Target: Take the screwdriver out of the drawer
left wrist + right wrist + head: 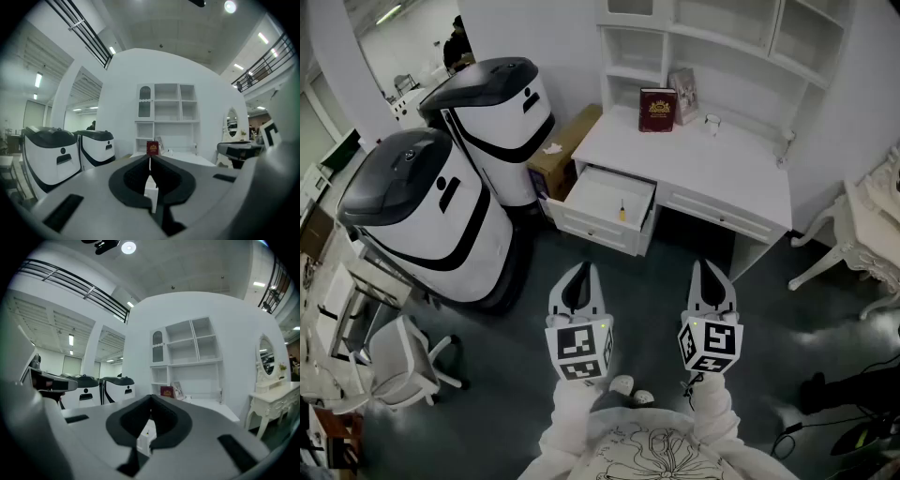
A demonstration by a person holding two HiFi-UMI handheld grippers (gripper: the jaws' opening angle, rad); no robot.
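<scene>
Left gripper [583, 269] and right gripper [710, 266] held their jaws together, empty. At twelve o'clock the screwdriver [622, 210] lay tiny and indistinct in the open drawer [592, 229].

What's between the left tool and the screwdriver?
Head view: only bare floor and the drawer's front panel separate the left tool from the screwdriver.

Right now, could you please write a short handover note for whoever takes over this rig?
Left gripper: shut, empty, held short of the desk.
Right gripper: shut, empty, beside the left one.
Drawer: open, on the desk's left side. The screwdriver lies inside, near its right end.
Done: drawer is open; nothing taken yet.
Left: approach the drawer, open a gripper, grasp the screwdriver and lift it out.
</scene>
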